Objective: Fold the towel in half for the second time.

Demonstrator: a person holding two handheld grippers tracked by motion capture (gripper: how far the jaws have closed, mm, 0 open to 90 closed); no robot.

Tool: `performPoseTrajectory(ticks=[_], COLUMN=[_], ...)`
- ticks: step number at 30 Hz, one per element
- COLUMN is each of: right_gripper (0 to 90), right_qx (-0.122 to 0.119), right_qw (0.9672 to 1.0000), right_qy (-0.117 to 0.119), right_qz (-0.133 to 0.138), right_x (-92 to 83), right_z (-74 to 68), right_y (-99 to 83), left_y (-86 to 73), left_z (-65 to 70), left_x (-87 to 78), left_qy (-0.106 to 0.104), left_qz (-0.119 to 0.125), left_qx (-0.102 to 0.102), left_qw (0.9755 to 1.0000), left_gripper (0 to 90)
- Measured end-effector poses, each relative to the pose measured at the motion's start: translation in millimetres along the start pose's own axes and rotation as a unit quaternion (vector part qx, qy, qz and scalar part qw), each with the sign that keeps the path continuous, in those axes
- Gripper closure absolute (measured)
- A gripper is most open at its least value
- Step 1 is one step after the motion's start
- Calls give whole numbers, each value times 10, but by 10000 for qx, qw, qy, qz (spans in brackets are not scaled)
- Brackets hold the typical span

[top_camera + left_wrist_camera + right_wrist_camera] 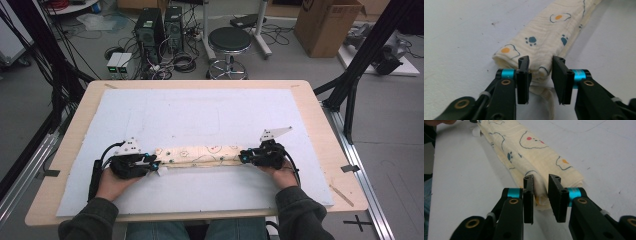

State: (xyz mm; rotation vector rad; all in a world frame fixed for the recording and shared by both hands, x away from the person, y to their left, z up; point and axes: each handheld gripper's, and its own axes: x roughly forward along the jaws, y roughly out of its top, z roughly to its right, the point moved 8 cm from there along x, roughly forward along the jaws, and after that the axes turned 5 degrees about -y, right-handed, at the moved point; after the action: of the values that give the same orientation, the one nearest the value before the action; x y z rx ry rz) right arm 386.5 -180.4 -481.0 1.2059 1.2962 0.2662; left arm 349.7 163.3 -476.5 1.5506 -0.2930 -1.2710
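Note:
A cream cloth [200, 155] printed with fried eggs and blue paw prints lies folded into a long narrow strip across the near half of the white mat [200, 110]. My left gripper [156, 165] is at the strip's left end and my right gripper [242, 157] at its right end. In the left gripper view the jaws [540, 62] stand apart with the cloth's [544, 37] end lying between them, unpinched. In the right gripper view the jaws [541, 180] also stand apart around the other end of the cloth [529, 150], which rests on the mat.
The mat covers most of a wooden table [320, 125]. Past the far edge, on the floor, are a black stool [230, 40], two computer towers [157, 30], loose cables and a cardboard box [325, 25]. Black frame posts [360, 65] stand at the right.

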Motion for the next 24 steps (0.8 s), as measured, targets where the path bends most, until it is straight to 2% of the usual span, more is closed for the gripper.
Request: performPoseTrajectory(ticks=[2,5,8,9,13,15,17,21,24], right_gripper=[663,602,586,584,578,578,616,718,772], right_qx=[70,149,143,194,144,62,19,-113,-127], right_qw=[10000,9997,9993,9991,9987,9989,9990,9993,9995], right_qy=[7,105,148,150,156,108,50,10,68], right_qz=[0,165,318,332,454,461,451,361,283], right_x=[-29,-114,-172,-192,-219,-214,-199,-124,-26], right_z=[-19,-50,-65,-77,-93,-99,-94,-82,-74], right_y=[-22,-8,14,19,88,145,222,338,411], left_y=[-3,39,80,93,167,229,290,378,429], left_z=[22,49,56,58,64,47,29,8,6], left_x=[-29,-74,-108,-113,-110,-89,-57,55,158], left_qy=[-45,-112,-112,-118,-134,-97,-56,-23,-105], left_qz=[18,204,304,330,423,475,509,344,341], left_qx=[15,-33,-77,-68,-78,-95,-61,43,35], left_qw=[10000,9997,9994,9994,9990,9988,9987,9994,9994], left_gripper=[598,552,511,505,500,529,653,813,860])
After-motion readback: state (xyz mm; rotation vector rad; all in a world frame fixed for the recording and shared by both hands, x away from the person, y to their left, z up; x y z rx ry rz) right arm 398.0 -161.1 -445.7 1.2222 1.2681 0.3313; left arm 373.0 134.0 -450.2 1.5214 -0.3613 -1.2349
